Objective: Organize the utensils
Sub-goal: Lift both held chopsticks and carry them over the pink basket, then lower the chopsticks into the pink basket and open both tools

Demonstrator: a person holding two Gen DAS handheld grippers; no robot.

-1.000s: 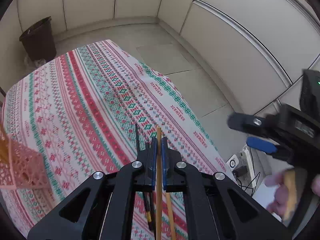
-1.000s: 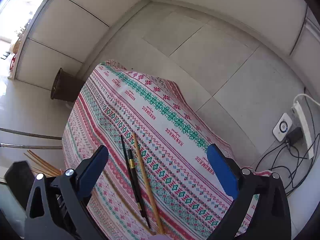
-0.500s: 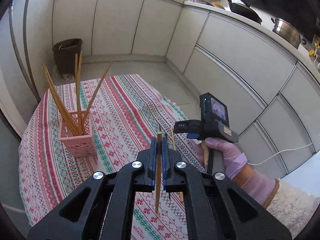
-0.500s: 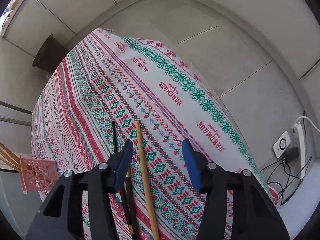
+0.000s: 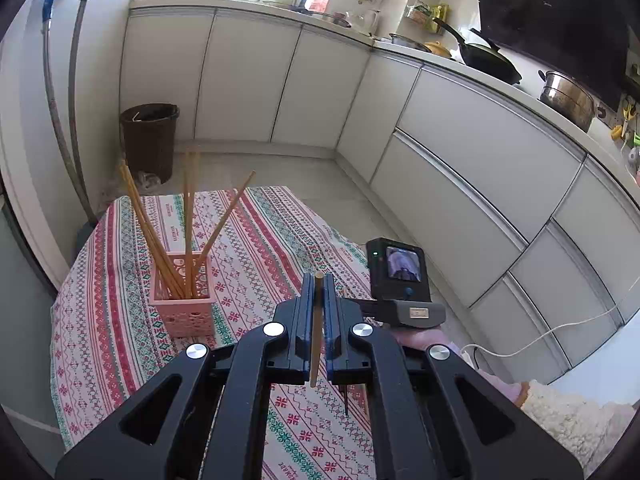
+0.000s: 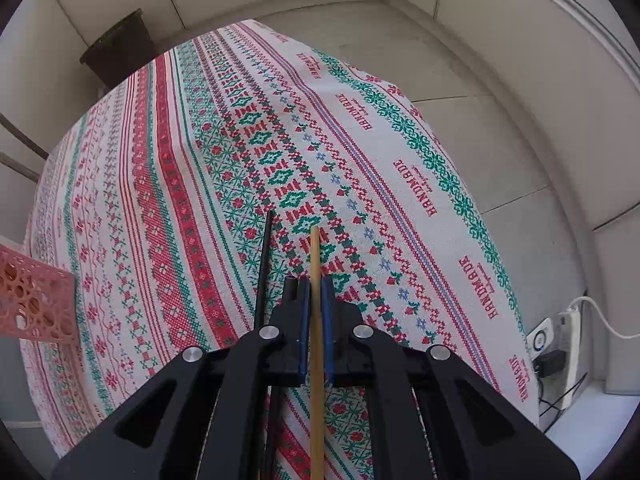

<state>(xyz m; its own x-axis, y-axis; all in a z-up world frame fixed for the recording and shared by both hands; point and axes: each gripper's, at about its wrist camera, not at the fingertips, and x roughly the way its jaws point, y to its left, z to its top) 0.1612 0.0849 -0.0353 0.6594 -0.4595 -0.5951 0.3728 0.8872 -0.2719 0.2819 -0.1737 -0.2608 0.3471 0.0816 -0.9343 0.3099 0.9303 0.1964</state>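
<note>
Kitchen surface [image 5: 120, 320] w/ patterned cloth: pink basket [image 5: 182, 300] of chopsticks at left. Left tool [image 5: 316, 312] clamps a wooden chopstick [image 5: 316, 332] above cloth. Right tool [image 6: 316, 320] pinches another wooden chopstick [image 6: 315, 256] lying beside black chopstick [image 6: 264, 248].

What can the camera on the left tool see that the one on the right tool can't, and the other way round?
Only the left wrist view shows the chopsticks standing in the pink basket, the kitchen counter with pots, and the right tool from outside. Only the right wrist view shows the black chopstick lying on the cloth and the power strip. Both show the patterned tablecloth, the dark bin, and a tool shut on a wooden chopstick.
</note>
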